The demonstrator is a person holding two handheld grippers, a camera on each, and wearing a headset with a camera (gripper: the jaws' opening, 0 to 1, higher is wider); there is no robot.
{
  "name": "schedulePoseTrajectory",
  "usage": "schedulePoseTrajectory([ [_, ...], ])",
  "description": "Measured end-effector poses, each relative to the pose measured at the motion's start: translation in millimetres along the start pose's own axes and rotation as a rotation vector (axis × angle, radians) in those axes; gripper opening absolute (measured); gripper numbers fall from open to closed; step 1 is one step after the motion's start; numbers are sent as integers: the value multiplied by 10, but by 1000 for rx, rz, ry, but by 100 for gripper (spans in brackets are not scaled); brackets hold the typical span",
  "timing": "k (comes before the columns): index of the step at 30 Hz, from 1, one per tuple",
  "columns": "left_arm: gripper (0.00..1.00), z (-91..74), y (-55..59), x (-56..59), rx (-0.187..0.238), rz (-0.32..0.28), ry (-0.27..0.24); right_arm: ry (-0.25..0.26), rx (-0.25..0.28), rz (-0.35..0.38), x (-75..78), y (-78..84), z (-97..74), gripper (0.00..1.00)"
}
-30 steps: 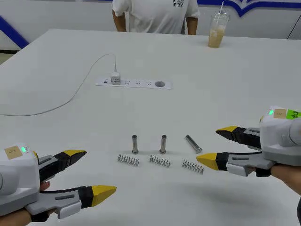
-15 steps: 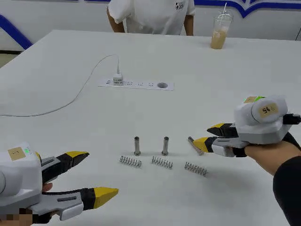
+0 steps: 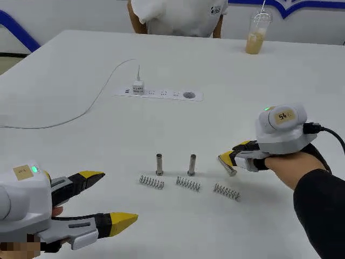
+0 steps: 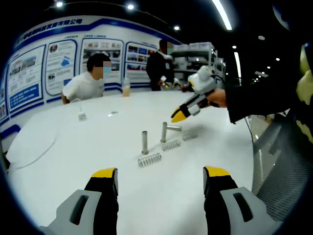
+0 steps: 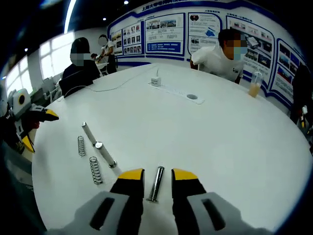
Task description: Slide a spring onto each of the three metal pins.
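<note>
White table [image 3: 226, 81] all round us. At our seven o'clock the left gripper [image 3: 110, 197] shows yellow tips on black jaws and a white body; at three o'clock the right gripper [image 3: 234, 152] wears the same colours, its light [image 3: 266, 108] glowing green. Pins [image 3: 159, 164] silver-grey, springs [image 3: 151, 182] pale steel. At one o'clock, a clear cup [image 3: 256, 33] of beige drink.

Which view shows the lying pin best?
Right gripper view: the lying pin shows full length between the open jaws. Head view has it partly behind the right gripper; left gripper view, small and distant.
</note>
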State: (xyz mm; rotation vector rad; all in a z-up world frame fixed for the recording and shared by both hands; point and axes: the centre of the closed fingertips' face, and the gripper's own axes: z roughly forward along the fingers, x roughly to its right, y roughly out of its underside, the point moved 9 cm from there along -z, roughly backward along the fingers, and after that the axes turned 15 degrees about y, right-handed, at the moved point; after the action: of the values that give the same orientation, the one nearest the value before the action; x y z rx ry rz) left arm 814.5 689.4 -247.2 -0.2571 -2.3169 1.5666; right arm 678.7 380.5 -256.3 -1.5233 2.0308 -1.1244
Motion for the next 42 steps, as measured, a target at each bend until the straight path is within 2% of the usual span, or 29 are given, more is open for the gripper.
schedulePoseTrajectory([
  [9, 72, 15, 19, -1, -2, -6, 3, 18, -59, -11, -66, -1, 182, 18],
  [22, 72, 11, 50, -11, -2, -13, -1, 23, -131, 16, -86, 39, 260, 13],
  [33, 71, 14, 62, -12, -2, -20, -2, 24, -153, -6, -99, 43, 284, 10],
  [42, 71, 5, 49, -7, 0, -23, -2, 39, -155, 21, -88, 48, 300, 9],
])
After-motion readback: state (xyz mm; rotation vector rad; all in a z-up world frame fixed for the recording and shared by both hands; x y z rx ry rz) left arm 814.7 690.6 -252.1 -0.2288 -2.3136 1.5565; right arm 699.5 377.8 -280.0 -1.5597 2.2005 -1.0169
